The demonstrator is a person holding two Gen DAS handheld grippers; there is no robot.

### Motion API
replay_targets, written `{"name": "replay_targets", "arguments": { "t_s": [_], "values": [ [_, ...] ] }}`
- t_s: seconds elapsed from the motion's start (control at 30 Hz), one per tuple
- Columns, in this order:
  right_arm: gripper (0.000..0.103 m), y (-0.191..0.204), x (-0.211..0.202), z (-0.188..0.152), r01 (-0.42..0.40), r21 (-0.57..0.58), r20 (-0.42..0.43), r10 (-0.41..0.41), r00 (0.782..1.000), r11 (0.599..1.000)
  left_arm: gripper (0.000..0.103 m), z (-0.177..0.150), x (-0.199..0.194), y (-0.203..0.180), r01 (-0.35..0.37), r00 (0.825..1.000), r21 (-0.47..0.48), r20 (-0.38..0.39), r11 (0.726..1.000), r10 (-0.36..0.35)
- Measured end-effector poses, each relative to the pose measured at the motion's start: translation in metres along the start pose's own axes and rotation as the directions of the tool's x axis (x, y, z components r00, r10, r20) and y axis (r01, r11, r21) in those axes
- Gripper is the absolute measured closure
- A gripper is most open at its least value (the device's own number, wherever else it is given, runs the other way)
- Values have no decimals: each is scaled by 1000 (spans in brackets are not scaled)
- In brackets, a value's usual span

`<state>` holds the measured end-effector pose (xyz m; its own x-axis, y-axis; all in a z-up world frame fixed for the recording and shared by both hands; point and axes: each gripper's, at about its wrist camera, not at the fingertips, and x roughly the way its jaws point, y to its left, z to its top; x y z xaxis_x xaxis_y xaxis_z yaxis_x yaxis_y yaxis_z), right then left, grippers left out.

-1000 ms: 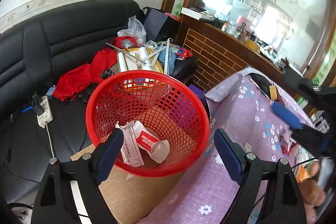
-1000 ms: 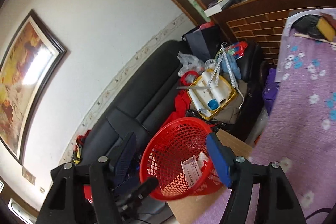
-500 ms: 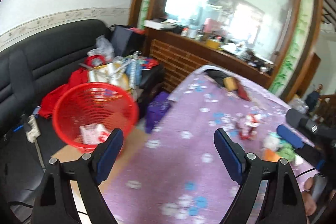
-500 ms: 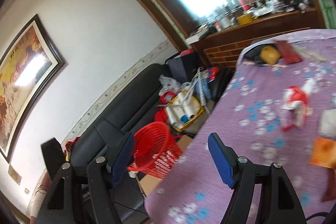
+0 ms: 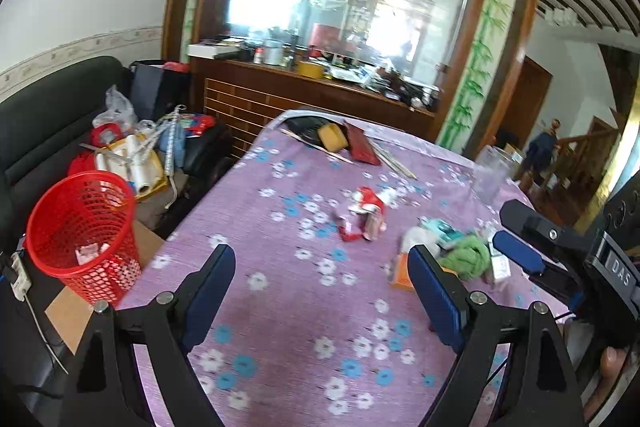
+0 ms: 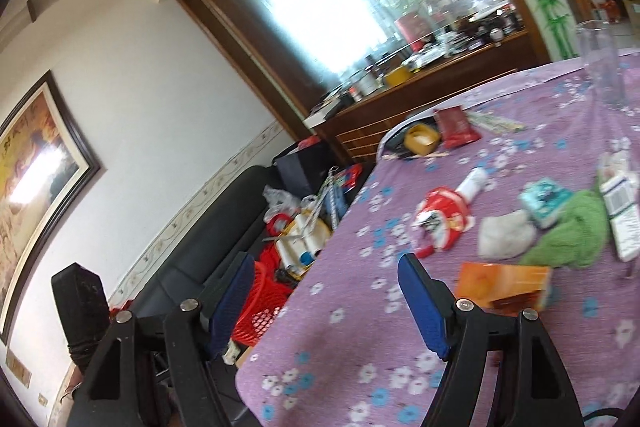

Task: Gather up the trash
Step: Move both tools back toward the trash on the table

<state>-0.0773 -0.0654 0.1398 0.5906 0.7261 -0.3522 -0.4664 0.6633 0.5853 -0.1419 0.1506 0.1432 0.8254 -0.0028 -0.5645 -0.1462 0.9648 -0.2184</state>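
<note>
From the left wrist camera, the left gripper [image 5: 322, 291] hangs over the near part of the table [image 5: 288, 307], its jaws spread wide with nothing between them. The table wears a purple flowered cloth. Ahead of the gripper, toward the middle of the table, lies a crumpled red and white wrapper [image 5: 364, 213]. Off the right fingertip sit an orange carton [image 5: 400, 273], a white wad of paper [image 5: 418, 237], a teal packet [image 5: 442, 229] and a green cloth [image 5: 468, 257], all crowded near the table's right edge. The right gripper [image 5: 520, 247] comes in from the right, just beside the green cloth; how wide it stands is unclear from here. The red basket [image 5: 80, 227] stands on the floor beyond the table's left edge, well apart from the trash, with some paper in its bottom.

From the right wrist camera, the right gripper [image 6: 324, 299] is wide open and empty, poised over the table's left edge [image 6: 304, 291]. The orange carton [image 6: 504, 285] lies just beside its right finger, a little ahead. Beyond it are the white wad [image 6: 506, 233], the green cloth [image 6: 572, 237], the teal packet [image 6: 546, 199] and the red and white wrapper [image 6: 442, 217]. The red basket [image 6: 266, 303] shows partly behind the left finger, below the table's edge. A clear glass [image 6: 604, 63] stands at the far right corner.
</note>
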Motion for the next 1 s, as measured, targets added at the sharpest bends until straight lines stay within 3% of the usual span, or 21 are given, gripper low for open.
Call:
{"name": "replay_targets", "arguments": {
  "t_s": [0.4,0.87,1.0],
  "values": [
    [25,-52,-35,11,81,51,37,-83,996,995,15,-13,19,-45,63,996,48,-71,997,-60],
    [25,-82,-40,22,141,54,26,-143,989,988,15,-23,48,-63,95,985,56,-153,994,-86],
    [26,-94,-47,25,199,68,30,-201,979,978,15,-25,63,-69,104,978,57,-188,993,-92]
  ]
}}
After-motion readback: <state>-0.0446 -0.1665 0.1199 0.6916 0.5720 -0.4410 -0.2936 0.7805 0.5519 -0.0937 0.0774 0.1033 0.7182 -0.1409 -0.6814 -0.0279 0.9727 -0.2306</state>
